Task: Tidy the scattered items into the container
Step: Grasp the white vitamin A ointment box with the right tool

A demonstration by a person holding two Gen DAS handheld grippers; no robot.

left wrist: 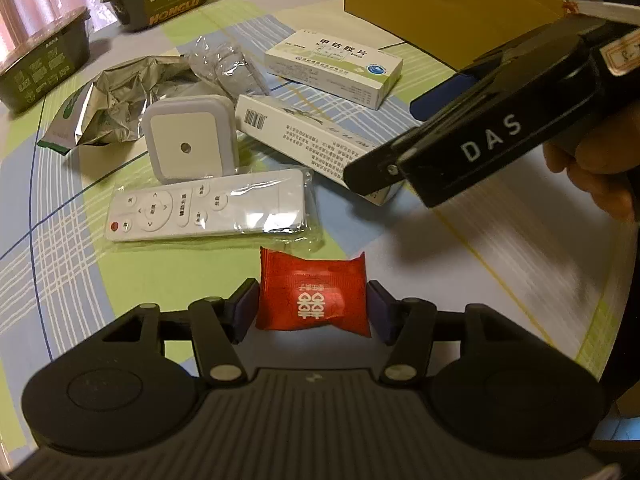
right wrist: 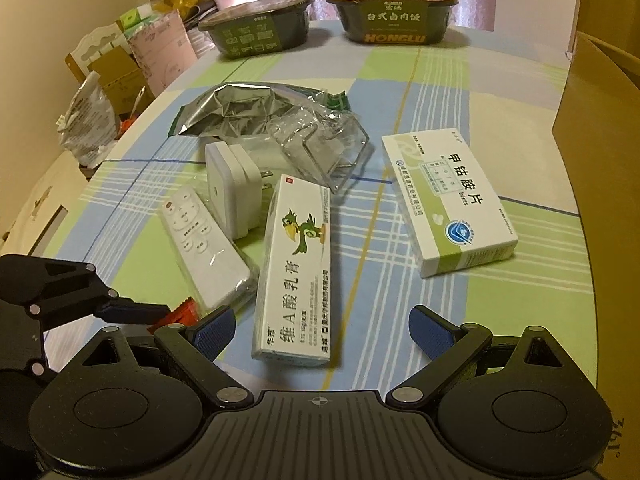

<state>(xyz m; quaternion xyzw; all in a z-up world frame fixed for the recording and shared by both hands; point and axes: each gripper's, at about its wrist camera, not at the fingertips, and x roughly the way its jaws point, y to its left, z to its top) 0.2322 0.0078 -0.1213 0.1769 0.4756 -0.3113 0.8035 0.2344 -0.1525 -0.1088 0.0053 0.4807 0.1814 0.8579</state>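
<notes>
Left tongs (left wrist: 312, 306) pinch red candy packet (left wrist: 313, 294); right tongs (right wrist: 322, 330) spread around ointment box (right wrist: 296, 270).

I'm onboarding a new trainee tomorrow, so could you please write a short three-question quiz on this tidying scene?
1. True or false: the left gripper has its fingers on either side of the red packet.
2. Which item lies between the right gripper's open fingers?
A. the remote control
B. the long ointment box
C. the green and white medicine box
3. Fill in: the crumpled silver pouch lies on the checked ______.

Key: 1 true; 2 B; 3 tablecloth.
</notes>
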